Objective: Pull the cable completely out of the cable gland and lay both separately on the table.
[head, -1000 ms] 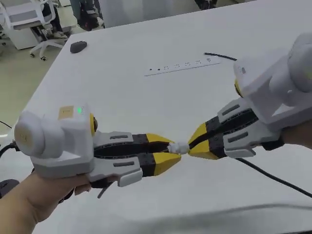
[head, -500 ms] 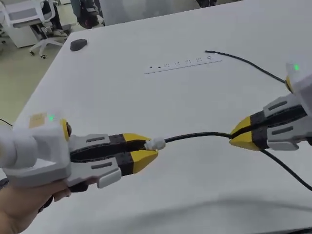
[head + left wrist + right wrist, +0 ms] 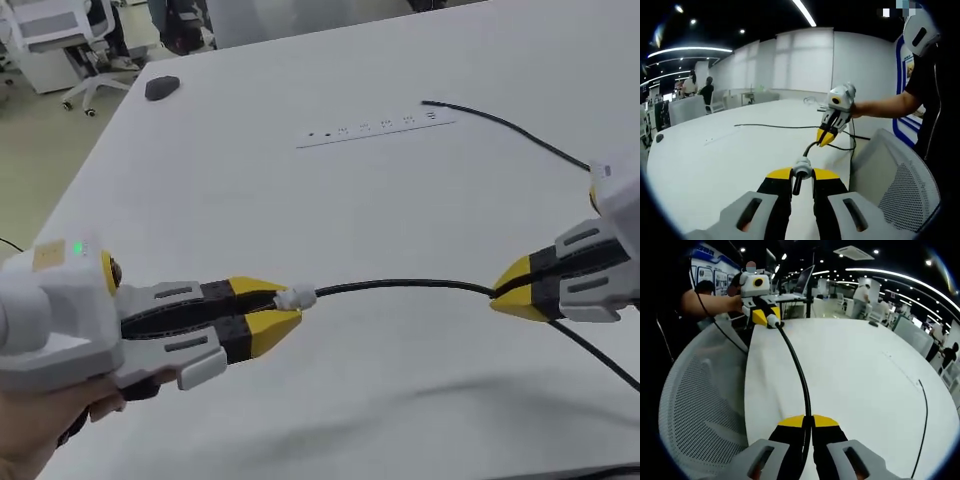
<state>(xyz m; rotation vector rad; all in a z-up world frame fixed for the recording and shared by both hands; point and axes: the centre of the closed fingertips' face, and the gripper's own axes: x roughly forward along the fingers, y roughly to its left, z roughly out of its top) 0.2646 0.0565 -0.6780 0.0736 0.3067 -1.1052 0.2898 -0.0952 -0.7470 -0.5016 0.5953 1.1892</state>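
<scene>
The left gripper pinches the little white cable gland right at its tips. The black cable still sits in the gland and runs across to the right gripper, which squeezes it tight. Under both grippers is the white desk, and past them lies a power strip

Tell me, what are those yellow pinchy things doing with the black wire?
A person holds a gripper in each hand. The left gripper is shut on the white cable gland, and the right gripper is shut on the black cable. The cable stretches between them above the white table. It is not out of the gland yet, so neither is laid down.
</scene>
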